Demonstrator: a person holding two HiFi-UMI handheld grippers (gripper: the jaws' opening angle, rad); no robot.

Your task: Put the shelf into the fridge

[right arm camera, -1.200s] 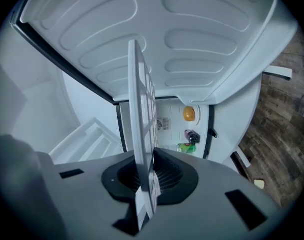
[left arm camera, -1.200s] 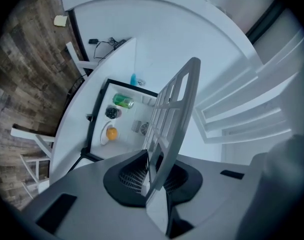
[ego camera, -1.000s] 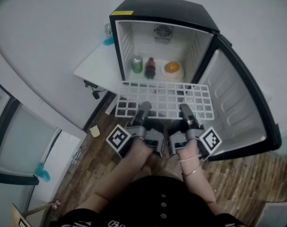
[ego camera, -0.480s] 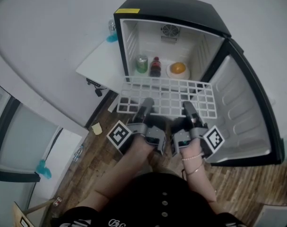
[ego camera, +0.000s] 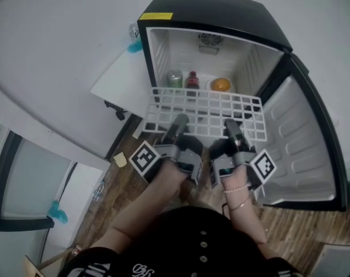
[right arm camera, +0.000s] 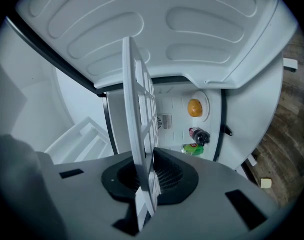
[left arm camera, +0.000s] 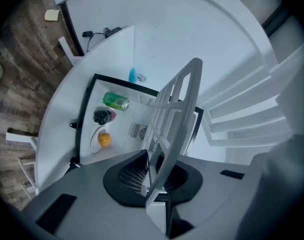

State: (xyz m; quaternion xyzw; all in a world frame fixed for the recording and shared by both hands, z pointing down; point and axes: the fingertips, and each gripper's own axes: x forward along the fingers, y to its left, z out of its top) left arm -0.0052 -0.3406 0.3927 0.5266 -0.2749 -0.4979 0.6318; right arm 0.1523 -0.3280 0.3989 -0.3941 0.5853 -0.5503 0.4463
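Head view: the white wire shelf [ego camera: 206, 109] is clamped at its near edge by the nearly closed left gripper [ego camera: 179, 122] and right gripper [ego camera: 231, 124], its far edge at the open mini fridge [ego camera: 215, 10], where a green can [ego camera: 175, 78], dark bottle [ego camera: 192, 79] and orange [ego camera: 221, 85] are seen.

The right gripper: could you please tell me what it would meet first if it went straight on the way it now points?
Probably the fridge's back wall: the right gripper, jaws shut on the shelf, points into the open compartment. The shelf's far edge would arrive first, though depth is unclear.
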